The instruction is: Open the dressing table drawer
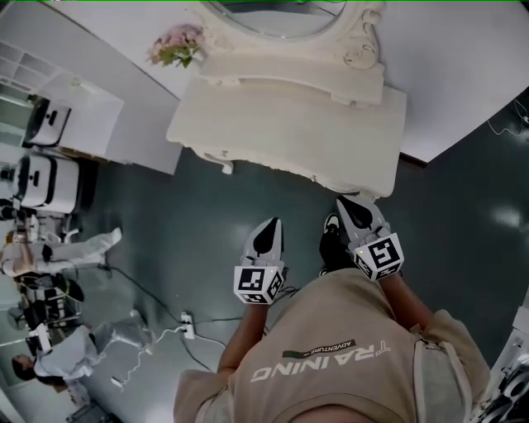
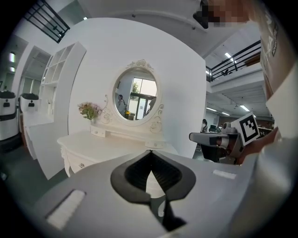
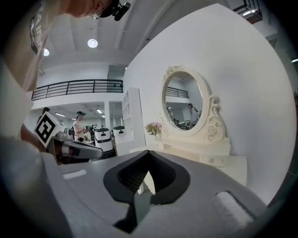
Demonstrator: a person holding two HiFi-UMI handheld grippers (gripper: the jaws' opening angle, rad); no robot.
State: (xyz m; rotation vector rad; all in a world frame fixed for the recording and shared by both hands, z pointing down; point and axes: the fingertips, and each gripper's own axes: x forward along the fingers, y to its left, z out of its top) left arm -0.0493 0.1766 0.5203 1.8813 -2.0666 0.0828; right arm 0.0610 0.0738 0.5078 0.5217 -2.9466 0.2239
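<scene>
The white dressing table with its oval mirror stands against a white panel ahead of me. Its front rail carries a drawer with a small knob. My left gripper hangs in the air over the dark floor, short of the table's front edge, shut with nothing in it. My right gripper is beside it, closer to the table's right front corner, also shut and empty. In the left gripper view the shut jaws point at the table. In the right gripper view the jaws point at the table from its right.
A bunch of pink flowers stands on the table's left end. A white shelf unit is left of the table. Cables and a power strip lie on the floor at the left. Machines and people stand further left.
</scene>
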